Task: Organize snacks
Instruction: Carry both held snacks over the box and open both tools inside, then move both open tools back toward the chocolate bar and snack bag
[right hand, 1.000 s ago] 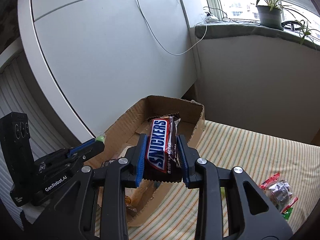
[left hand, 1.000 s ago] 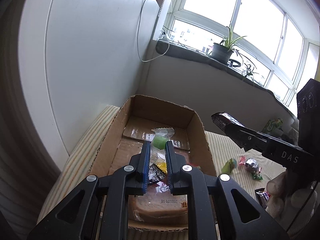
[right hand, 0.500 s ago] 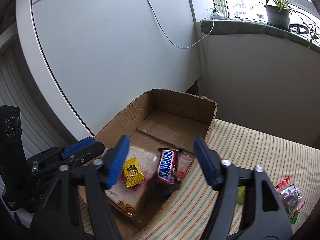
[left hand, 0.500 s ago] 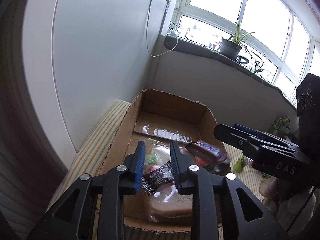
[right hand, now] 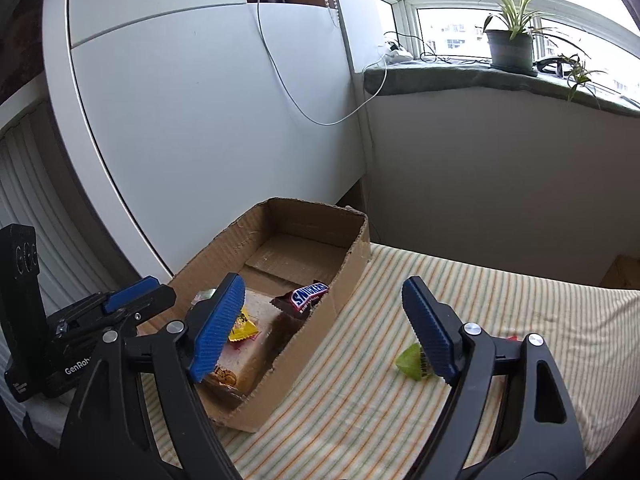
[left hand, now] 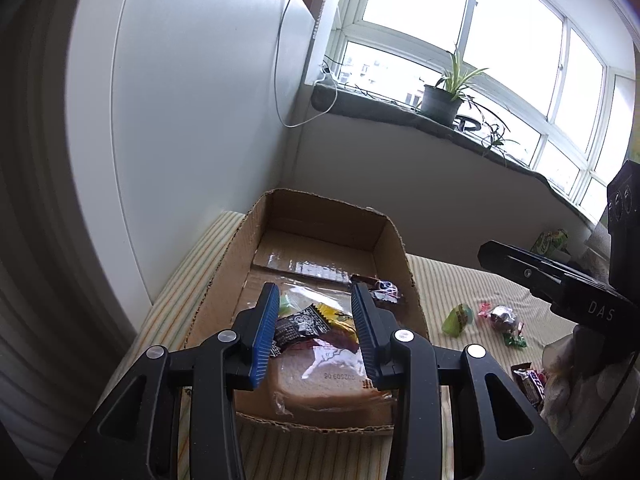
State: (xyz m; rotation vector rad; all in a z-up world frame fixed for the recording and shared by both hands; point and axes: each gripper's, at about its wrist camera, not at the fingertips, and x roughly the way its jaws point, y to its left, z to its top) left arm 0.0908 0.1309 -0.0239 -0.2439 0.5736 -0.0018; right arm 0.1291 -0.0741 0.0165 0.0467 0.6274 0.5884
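In the right wrist view, our left tongs (right hand: 140,294) stand apart and empty at centre left over the cardboard box (right hand: 340,276), where the Snickers bar (right hand: 306,296) lies. Our right tongs (right hand: 324,330), just opened wide and empty, frame the green candy (right hand: 410,362) at lower right, nearest them.

Black left gripper (left hand: 315,322) and right gripper (right hand: 324,322); ridged blue pads; silver screws; white lettering.
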